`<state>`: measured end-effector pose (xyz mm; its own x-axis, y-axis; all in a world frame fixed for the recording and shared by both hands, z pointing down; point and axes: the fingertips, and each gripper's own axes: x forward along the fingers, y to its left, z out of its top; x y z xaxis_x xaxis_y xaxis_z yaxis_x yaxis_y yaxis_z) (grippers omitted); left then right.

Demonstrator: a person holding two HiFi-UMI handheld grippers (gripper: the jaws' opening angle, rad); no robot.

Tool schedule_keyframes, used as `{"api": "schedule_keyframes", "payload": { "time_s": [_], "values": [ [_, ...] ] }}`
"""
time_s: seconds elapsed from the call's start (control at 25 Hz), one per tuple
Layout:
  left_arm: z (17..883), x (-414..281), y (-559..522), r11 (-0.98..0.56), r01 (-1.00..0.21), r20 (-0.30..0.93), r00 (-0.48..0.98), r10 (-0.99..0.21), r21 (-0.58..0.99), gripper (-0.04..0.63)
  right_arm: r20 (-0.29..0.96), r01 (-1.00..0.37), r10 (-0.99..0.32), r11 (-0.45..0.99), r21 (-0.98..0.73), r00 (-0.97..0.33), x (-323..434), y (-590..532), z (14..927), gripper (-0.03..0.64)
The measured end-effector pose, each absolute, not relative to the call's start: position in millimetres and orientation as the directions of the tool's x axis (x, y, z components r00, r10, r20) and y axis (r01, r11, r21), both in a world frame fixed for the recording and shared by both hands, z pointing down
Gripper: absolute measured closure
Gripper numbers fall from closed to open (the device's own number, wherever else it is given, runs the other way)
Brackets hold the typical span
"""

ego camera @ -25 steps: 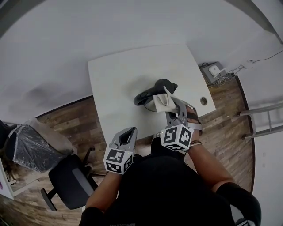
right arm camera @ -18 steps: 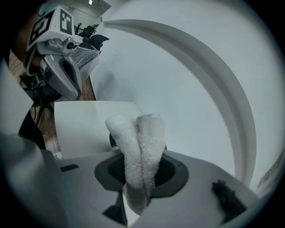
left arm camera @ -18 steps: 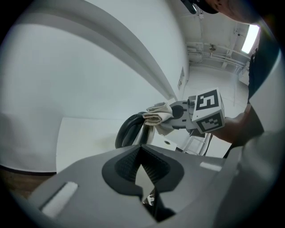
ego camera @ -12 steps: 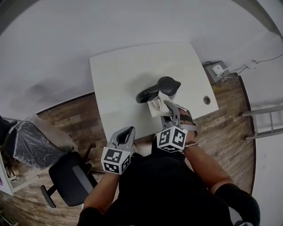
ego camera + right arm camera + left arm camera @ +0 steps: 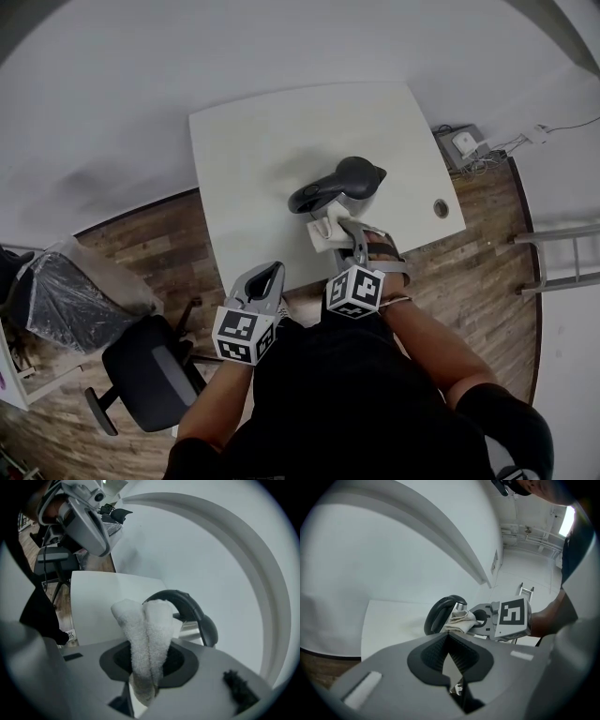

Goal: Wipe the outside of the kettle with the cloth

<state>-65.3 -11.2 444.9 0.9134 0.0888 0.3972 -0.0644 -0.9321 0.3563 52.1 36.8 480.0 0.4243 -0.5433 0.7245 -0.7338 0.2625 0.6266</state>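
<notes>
A steel kettle with a black lid and black handle stands on the white table, near its front edge. My right gripper is shut on a folded white cloth, held at the kettle's near side; I cannot tell if it touches. In the right gripper view the cloth sticks up from the jaws, in front of the kettle's handle. My left gripper hangs off the table's front edge, shut and holding nothing. The left gripper view shows the kettle and the cloth ahead.
The table has a round cable hole at its right corner. A black office chair and a plastic-wrapped dark bundle stand on the wooden floor at left. A socket box with cables and a ladder are at right.
My right gripper has drawn the cloth back toward me, from up by the kettle's lid down to its near side. The left gripper has stayed put.
</notes>
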Motion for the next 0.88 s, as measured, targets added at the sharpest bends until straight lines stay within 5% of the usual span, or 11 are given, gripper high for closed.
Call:
{"api": "schedule_keyframes", "payload": {
  "time_s": [0.88],
  "values": [
    [447, -70, -13, -0.934, -0.097, 0.420, 0.906, 0.061, 0.345, 0.589, 0.834, -0.693, -0.448, 0.487, 0.531, 0.323, 31, 38, 586, 0.514]
  ]
}}
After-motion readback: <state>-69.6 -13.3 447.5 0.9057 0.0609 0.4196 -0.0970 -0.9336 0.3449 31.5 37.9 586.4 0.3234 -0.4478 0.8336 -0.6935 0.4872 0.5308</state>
